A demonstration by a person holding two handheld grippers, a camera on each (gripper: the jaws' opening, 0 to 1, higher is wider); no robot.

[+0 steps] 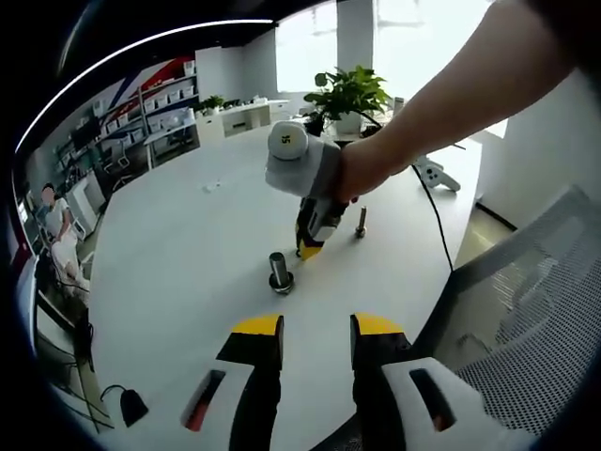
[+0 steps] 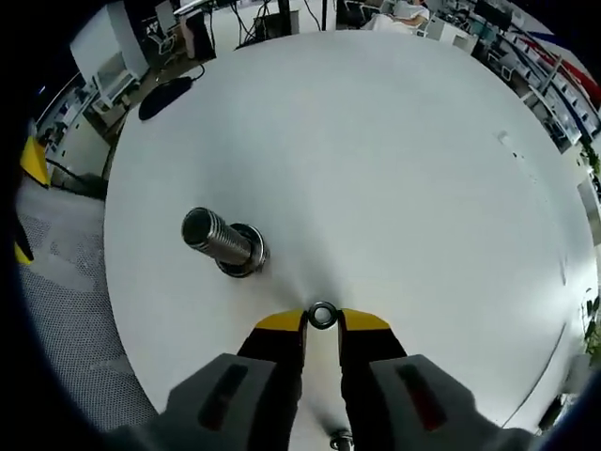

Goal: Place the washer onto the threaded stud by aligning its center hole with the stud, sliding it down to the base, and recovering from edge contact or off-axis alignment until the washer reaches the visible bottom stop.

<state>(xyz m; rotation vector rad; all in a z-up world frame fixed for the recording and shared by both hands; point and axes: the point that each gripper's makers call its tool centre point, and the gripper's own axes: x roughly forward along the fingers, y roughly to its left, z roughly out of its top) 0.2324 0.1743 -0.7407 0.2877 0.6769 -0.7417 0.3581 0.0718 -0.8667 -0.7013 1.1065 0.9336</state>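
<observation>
- On a round white table, the right gripper has its yellow-tipped jaws nearly shut around a small steel washer, pinched by its rim at the very tips.
- The threaded stud stands on its flanged base just left of and beyond the washer, apart from it, the washer not yet over the stud's top.
- In the left gripper view, the left gripper waits at the near edge, its jaws parted and holding nothing, facing the stud; a person's hand carries the other tool beyond it.
- A loose bolt stands farther off on the right.
- Risks: the tip-only hold looks shallow, so a nudge against the stud's rim could probably tilt or pop the washer free.
- An off-axis approach may catch the washer on the threads, or tip the apparently freestanding stud.
</observation>
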